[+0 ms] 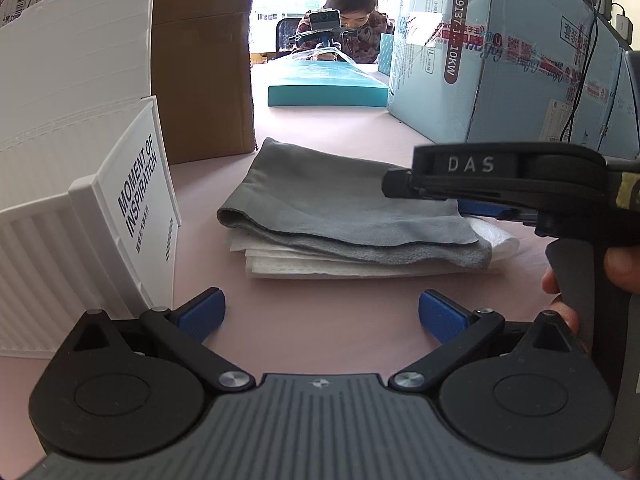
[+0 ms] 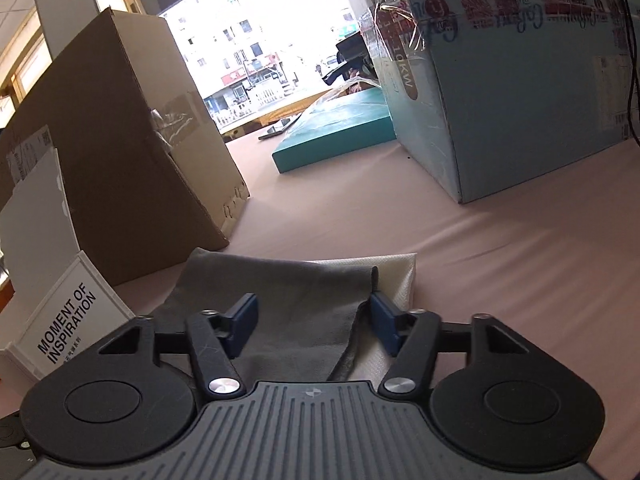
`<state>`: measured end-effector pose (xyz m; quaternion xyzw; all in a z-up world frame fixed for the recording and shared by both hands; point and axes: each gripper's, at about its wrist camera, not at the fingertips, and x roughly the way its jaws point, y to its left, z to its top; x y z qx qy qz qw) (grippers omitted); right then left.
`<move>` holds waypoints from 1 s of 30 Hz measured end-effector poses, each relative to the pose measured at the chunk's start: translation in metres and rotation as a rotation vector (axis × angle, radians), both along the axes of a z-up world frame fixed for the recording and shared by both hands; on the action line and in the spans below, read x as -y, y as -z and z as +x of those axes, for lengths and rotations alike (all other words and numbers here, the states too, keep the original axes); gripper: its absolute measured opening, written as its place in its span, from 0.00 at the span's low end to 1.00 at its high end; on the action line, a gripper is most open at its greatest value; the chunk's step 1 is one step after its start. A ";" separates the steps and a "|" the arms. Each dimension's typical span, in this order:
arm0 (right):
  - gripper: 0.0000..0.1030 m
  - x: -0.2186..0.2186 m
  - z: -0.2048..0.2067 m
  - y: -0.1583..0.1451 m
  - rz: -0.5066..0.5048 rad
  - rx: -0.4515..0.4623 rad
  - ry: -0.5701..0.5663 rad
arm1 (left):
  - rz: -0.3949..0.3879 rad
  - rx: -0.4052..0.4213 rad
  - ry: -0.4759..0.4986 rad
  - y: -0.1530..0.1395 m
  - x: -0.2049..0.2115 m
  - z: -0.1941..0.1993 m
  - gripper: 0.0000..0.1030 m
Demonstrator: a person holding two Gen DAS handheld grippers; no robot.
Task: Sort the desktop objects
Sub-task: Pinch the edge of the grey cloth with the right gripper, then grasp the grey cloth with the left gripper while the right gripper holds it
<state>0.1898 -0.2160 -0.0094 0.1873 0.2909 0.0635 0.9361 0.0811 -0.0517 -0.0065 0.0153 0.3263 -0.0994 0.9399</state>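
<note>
Pink table [image 1: 320, 132]; left tool [image 1: 320, 312] wide open before grey cloth [image 1: 340, 200]; right tool [image 2: 314, 322] spread over it

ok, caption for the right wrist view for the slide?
Open right gripper poised over folded grey cloth lying on white paper towel, pink table.

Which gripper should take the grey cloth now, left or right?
Right, probably. The right gripper is open with the grey cloth already between its fingers. The left gripper, also open, sits short of the cloth's near edge, over bare table.
</note>
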 end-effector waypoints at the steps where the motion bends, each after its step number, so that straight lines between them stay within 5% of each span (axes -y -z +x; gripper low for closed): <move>1: 0.15 0.004 0.001 0.002 0.019 -0.009 0.010 | 0.000 0.000 0.000 0.000 0.001 0.001 1.00; 4: 0.06 0.019 0.001 0.008 0.100 -0.023 0.028 | -0.002 0.001 0.000 0.000 0.002 0.002 1.00; 18: 0.05 0.062 -0.040 -0.012 0.106 -0.033 -0.033 | -0.086 0.013 0.015 0.000 -0.010 0.000 1.00; 30: 0.05 0.100 -0.089 -0.021 0.003 -0.001 -0.092 | -0.110 0.020 0.010 -0.002 -0.014 -0.005 1.00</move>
